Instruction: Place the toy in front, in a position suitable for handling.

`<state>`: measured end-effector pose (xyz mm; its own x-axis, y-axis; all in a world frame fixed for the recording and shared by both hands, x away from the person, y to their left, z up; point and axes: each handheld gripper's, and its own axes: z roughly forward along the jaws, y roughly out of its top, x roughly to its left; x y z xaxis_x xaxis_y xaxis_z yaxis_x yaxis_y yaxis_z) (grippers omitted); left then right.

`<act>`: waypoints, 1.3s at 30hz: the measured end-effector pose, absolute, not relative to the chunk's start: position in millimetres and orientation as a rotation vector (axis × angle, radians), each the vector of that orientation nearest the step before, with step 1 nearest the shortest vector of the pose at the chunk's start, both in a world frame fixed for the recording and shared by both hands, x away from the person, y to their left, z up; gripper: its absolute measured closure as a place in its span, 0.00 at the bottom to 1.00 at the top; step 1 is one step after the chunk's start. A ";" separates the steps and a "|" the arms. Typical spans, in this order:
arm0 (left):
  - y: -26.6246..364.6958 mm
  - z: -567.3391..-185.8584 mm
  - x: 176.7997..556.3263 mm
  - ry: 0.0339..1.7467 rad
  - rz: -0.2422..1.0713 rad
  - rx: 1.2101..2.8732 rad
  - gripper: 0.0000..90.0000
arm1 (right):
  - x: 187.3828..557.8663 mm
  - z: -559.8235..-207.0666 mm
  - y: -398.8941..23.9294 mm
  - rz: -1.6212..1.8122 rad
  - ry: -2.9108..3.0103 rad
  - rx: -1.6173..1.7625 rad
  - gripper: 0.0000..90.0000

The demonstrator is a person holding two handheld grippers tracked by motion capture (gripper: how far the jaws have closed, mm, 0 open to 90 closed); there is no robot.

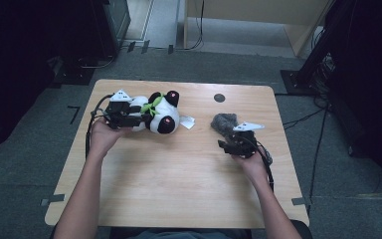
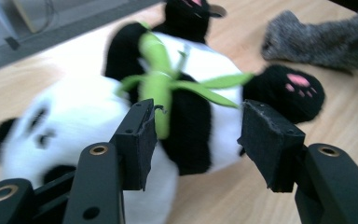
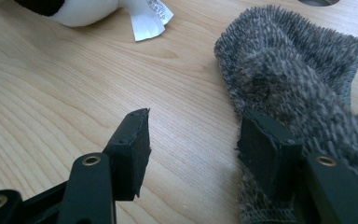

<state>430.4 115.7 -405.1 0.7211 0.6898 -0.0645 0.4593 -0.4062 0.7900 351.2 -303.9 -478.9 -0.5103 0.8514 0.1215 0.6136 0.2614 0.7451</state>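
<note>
A black-and-white plush panda (image 1: 159, 114) with a green ribbon lies on its side at the back left of the wooden table (image 1: 179, 189). My left gripper (image 1: 138, 119) reaches in from the panda's left. In the left gripper view, the panda (image 2: 196, 70) is blurred and its belly lies between the spread jaws of the left gripper (image 2: 196, 140), whose pads (image 2: 140, 140) sit close on either side. A fuzzy grey sock (image 1: 224, 122) lies at the right. My right gripper (image 1: 229, 142) stands open at the near end of the sock (image 3: 289, 70). One jaw is over the sock and the other over bare wood.
The panda's white label (image 1: 187, 122) lies on the wood between the two toys. A dark round hole (image 1: 219, 97) sits near the table's far edge. Both forearms come in from the near edge. Dark equipment and cables surround the table on the grey floor.
</note>
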 end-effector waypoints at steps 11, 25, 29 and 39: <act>119.5 -422.2 444.6 0.914 0.331 2.053 0.61 | 350.6 -479.6 -302.5 1.099 2.237 1.352 0.49; 117.2 -427.3 442.1 0.946 0.313 2.013 0.87 | 350.6 -478.8 -304.0 1.094 2.245 1.361 0.50; 116.5 -421.2 439.0 0.949 0.309 1.980 0.89 | 350.9 -478.9 -304.7 1.086 2.244 1.357 0.50; 108.9 -401.1 426.5 0.932 0.291 1.935 0.90 | 351.2 -476.2 -309.2 1.091 2.231 1.376 0.50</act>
